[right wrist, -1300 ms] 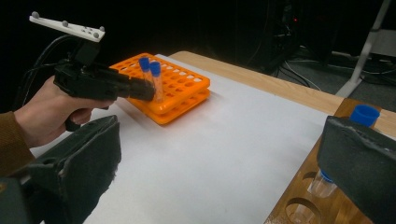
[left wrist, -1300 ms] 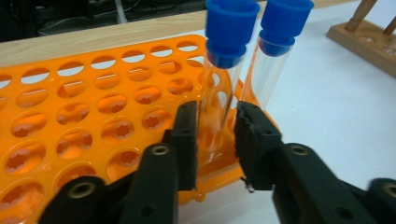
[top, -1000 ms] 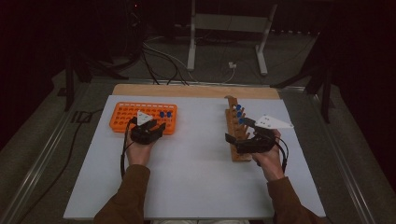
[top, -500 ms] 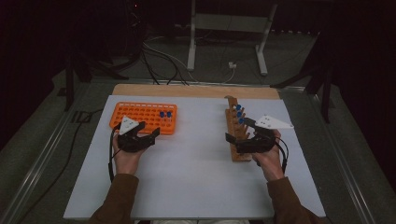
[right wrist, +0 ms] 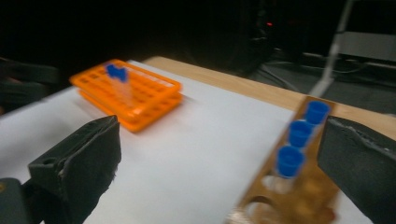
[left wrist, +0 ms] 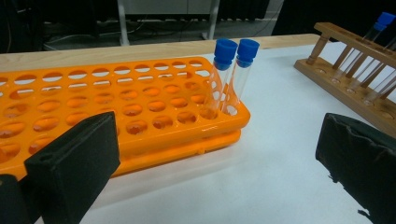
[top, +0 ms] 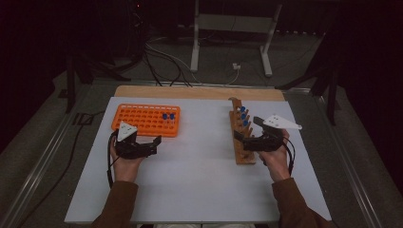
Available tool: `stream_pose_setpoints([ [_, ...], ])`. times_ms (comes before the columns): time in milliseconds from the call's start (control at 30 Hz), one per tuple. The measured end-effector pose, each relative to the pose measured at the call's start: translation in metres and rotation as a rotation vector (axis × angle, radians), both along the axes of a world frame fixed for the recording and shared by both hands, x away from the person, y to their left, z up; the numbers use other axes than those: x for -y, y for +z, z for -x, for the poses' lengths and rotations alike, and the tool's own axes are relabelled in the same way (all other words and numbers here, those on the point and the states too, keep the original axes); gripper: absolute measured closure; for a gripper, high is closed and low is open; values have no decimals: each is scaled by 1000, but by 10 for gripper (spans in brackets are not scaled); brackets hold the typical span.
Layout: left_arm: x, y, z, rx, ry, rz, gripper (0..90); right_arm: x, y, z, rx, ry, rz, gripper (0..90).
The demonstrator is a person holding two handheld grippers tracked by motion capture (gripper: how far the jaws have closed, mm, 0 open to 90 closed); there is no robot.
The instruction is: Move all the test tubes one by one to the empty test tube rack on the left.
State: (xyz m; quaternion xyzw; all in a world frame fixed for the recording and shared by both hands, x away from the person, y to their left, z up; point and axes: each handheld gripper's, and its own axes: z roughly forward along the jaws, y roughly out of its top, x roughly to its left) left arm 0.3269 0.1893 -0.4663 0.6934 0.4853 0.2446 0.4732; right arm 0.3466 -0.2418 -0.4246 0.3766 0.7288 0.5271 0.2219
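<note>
An orange tube rack [top: 142, 118] lies at the back left of the white mat, with two blue-capped tubes [top: 167, 116] upright in its right end. My left gripper [top: 153, 141] hovers just in front of the rack, open. Its jaws have just been opening and nothing is between them. In the left gripper view the rack [left wrist: 116, 107] and tubes [left wrist: 231, 70] stand beyond the left gripper [left wrist: 215, 163]. A wooden rack [top: 242, 142] on the right holds three blue-capped tubes [top: 244, 116]. My right gripper [top: 241, 137] is open at that rack's near part, and its own view shows blue caps [right wrist: 299, 133] between the wide jaws.
The white mat [top: 199, 185] covers the table, with a bare wooden strip [top: 199, 92] along the far edge. Behind the table stand a metal frame's legs [top: 195, 47] and floor cables [top: 161, 57]. Metal rails run along both sides of the table.
My left hand has drawn back and to the left from the orange rack, and its jaws have spread apart. The right hand has stayed by the wooden rack.
</note>
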Motion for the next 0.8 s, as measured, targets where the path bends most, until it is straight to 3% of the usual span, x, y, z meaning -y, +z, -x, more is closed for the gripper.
stream_pose_setpoints([
  [167, -1, 3, 2, 5, 1, 10, 7, 3, -13, -15, -50, -36, 49, 50],
  [367, -3, 3, 1, 3, 6, 27, 7, 5, -27, -32, -94, -65, 62, 165],
  [433, -3, 4, 2, 4, 8, 32, 7, 3, -29, -33, -94, -73, 84, 274],
  [500, -3, 4, 2, 5, 9, 33, 7, 2, -31, -34, -90, -60, 98, 479],
  [567, -2, 4, 2, 6, 7, 33, 7, 1, -32, -34, -85, -53, 117, 605],
  [700, 1, 6, 2, 8, -1, 30, 7, -3, -34, -34, -68, -85, 167, 722],
  [800, 3, 6, 3, 7, -7, 25, 7, -3, -35, -36, -66, -101, 173, 749],
])
